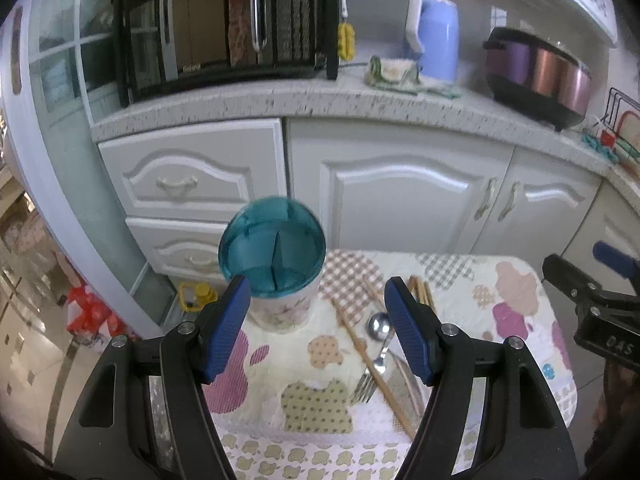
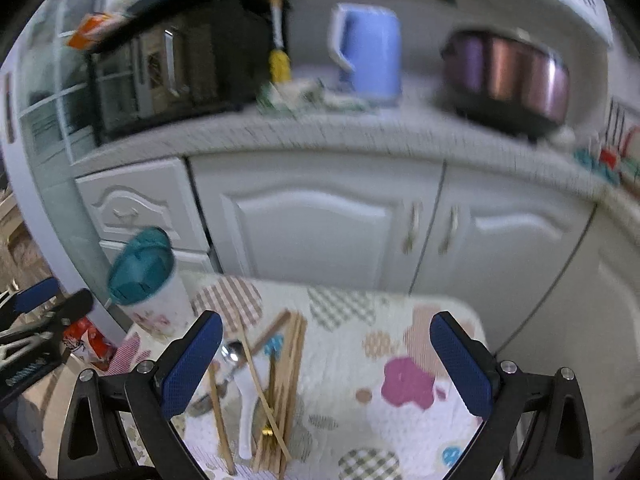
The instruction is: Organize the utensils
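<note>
Left gripper (image 1: pixel 316 328) and right gripper (image 2: pixel 326 364), jaws apart and empty, above scattered chopsticks (image 2: pixel 288 380), spoon (image 1: pixel 378 326), fork (image 1: pixel 364 386); teal-lidded utensil holder (image 1: pixel 274 254) upright on patterned tablecloth (image 1: pixel 516 308).

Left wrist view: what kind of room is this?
A home kitchen, most likely. A microwave, a blue kettle and a rice cooker stand on a speckled countertop over white cabinets. In front, a cloth-covered table holds loose utensils.
</note>
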